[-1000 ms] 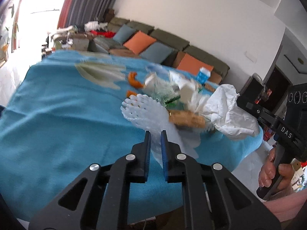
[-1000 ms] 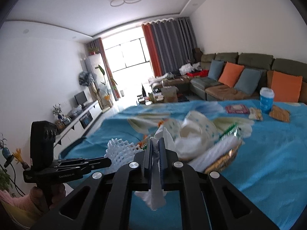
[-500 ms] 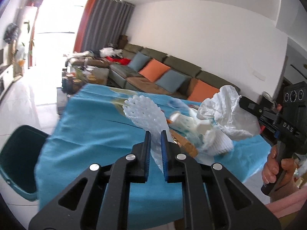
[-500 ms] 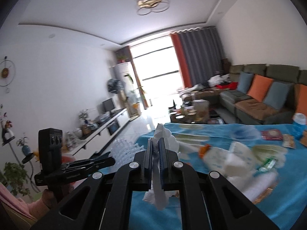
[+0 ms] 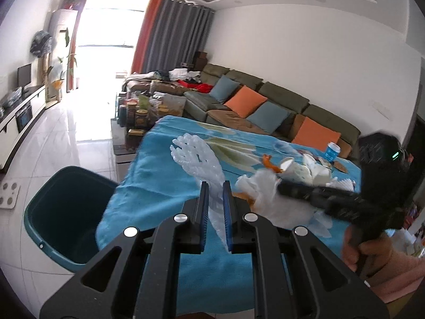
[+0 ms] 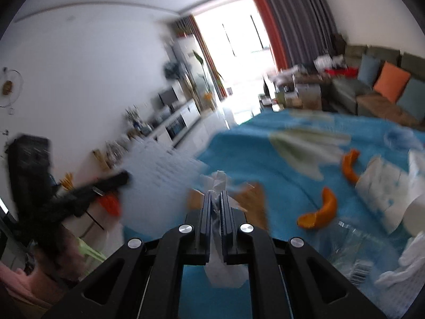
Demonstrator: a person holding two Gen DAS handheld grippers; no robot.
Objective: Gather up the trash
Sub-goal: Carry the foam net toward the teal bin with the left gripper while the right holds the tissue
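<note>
In the left wrist view my left gripper (image 5: 213, 186) is shut on a white foam fruit net (image 5: 198, 159), held above the left edge of the blue-clothed table (image 5: 159, 183). A teal bin (image 5: 61, 212) stands on the floor, below and left of that edge. The right gripper (image 5: 281, 186) appears blurred at the right, carrying a crumpled white wrapper (image 5: 263, 188). In the right wrist view my right gripper (image 6: 216, 194) is shut on that wrapper (image 6: 225, 273), which hangs below the fingers. The left gripper (image 6: 123, 178) and the net (image 6: 164, 164) show blurred to its left.
Orange peels (image 6: 318, 212), crushed paper cups (image 6: 382, 186), clear plastic (image 6: 353, 242) and a brown scrap (image 6: 255, 199) lie on the cloth. A blue can (image 5: 332, 152) stands at the far edge. A sofa (image 5: 265, 98) runs behind, and a cluttered low table (image 5: 140, 111) stands beyond the table end.
Both views have swung left toward the table's end, bringing the bin into the left view. The right gripper has come closer beside the left one. Both grips are unchanged.
</note>
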